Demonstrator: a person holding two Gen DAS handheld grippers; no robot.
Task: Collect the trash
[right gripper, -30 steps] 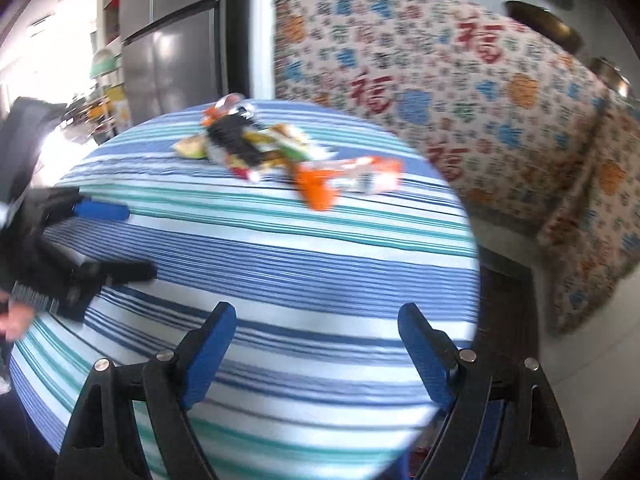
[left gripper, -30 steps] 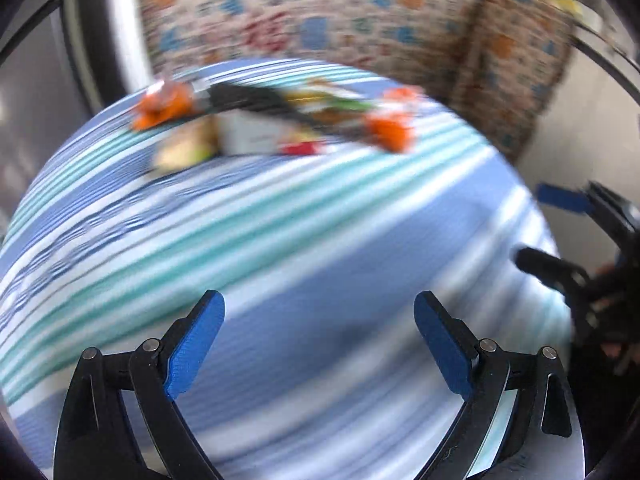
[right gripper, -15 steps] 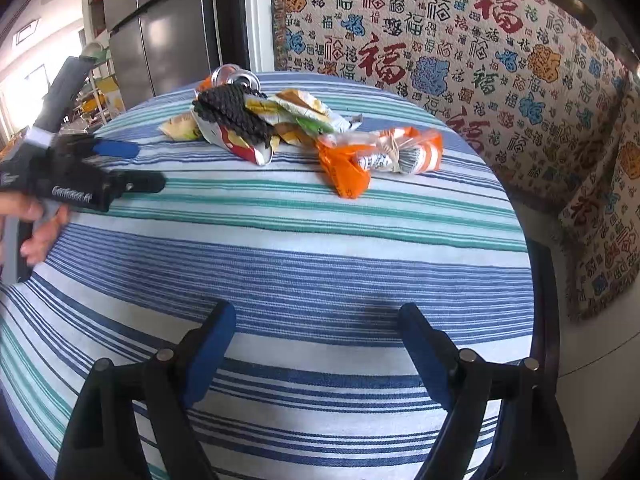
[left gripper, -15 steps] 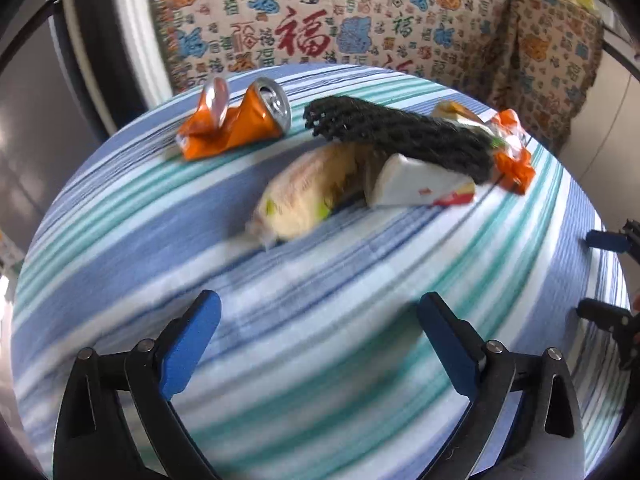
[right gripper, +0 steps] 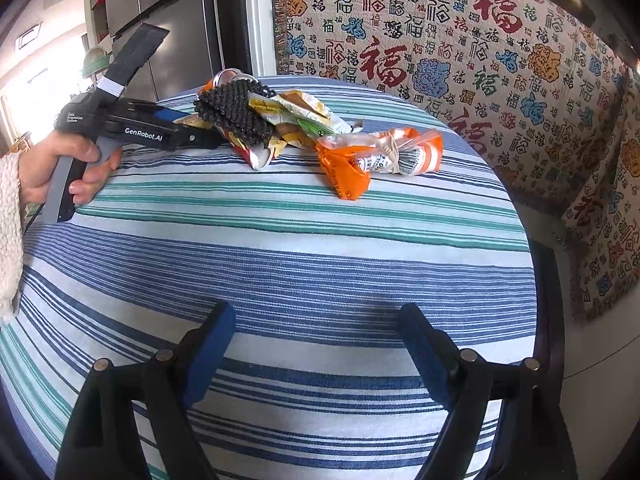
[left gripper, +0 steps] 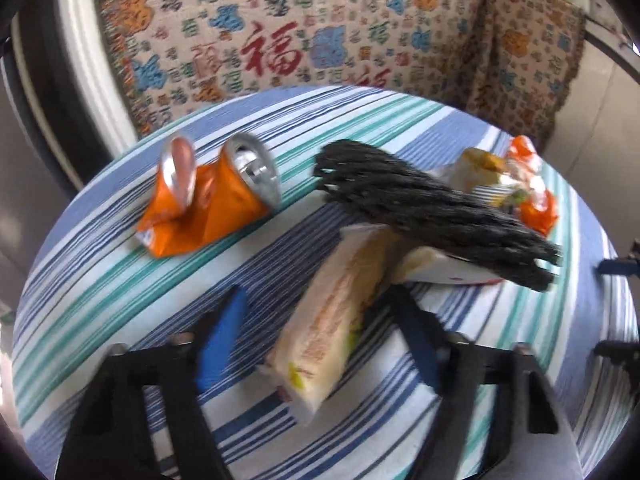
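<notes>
Trash lies in a heap on a round table with a striped cloth (left gripper: 120, 280). My left gripper (left gripper: 316, 328) is open, its fingers on either side of a pale yellow snack wrapper (left gripper: 336, 320). A crushed orange can (left gripper: 208, 200) lies to the left, a black foam net (left gripper: 432, 212) to the right over a white wrapper (left gripper: 444, 270). In the right wrist view my right gripper (right gripper: 316, 340) is open and empty above the near cloth (right gripper: 280, 264), far from the heap. An orange packet (right gripper: 376, 160) lies nearest to it. The left gripper (right gripper: 192, 132) shows at the heap's left side.
A sofa with a patterned throw (right gripper: 460, 52) stands behind and to the right of the table. A steel fridge (right gripper: 168, 28) stands at the back left. The table edge (right gripper: 532, 264) drops off at the right.
My left gripper has moved forward to the heap, and the yellow wrapper now lies between its fingers. My right gripper has hardly moved.
</notes>
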